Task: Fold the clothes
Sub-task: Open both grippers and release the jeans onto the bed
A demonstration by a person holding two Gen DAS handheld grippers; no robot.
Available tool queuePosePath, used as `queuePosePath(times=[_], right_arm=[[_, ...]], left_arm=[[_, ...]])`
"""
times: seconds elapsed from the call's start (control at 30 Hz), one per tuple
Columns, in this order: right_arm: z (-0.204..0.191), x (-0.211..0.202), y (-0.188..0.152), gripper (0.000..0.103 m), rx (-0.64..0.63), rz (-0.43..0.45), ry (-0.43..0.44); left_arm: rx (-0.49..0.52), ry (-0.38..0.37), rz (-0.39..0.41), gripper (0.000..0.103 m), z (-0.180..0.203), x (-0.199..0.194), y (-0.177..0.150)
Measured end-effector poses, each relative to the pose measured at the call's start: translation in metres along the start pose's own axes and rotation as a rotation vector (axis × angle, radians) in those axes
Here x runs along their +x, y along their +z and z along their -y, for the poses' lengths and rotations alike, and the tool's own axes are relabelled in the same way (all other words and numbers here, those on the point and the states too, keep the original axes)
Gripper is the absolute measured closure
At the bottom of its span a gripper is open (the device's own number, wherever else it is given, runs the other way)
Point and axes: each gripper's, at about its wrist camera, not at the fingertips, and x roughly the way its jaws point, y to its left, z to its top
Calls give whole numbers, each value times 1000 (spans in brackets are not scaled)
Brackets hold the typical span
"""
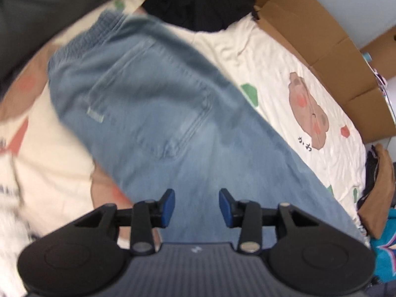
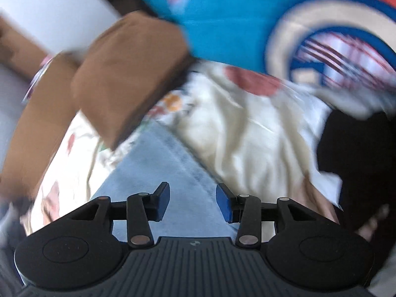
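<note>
Here the light-blue jeans (image 1: 158,113) lie spread flat on a cream bedsheet (image 1: 277,57) printed with cartoon bears, the elastic waistband toward 11 o'clock in the left wrist view and the leg running down to 5 o'clock, back pocket facing up. The left gripper (image 1: 197,208) hovers over the leg, its blue-padded jaws standing wide apart with nothing between them. In the right wrist view a hemmed end of the jeans (image 2: 158,173) lies at 6 o'clock beneath the right gripper (image 2: 193,203), whose jaws are likewise spread wide and hold nothing; whether either touches the cloth cannot be told. Beyond the waistband, at 12 o'clock in the left view, sits a dark garment (image 1: 198,2). A cardboard box (image 1: 321,39) lines the sheet from 1 to 3 o'clock. In the right view, blurred, a brown folded garment (image 2: 128,74) lies at 10 o'clock, a bright blue printed cloth (image 2: 235,17) at 12.
</note>
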Motion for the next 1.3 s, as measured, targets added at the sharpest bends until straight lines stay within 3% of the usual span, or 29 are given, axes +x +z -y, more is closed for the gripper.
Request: queuePosePath(times=[0.4, 0.7, 0.9, 1.3], right_arm=[[-74, 40, 9, 54, -295, -74, 108], [-156, 81, -19, 54, -580, -161, 168], [-183, 96, -57, 54, -764, -223, 165], [-188, 97, -107, 54, -901, -235, 168]], left_arm=[[150, 32, 56, 61, 29, 37, 61], [264, 51, 18, 61, 62, 88, 71], [365, 73, 8, 58, 86, 116, 50], [522, -38, -22, 53, 128, 118, -43]])
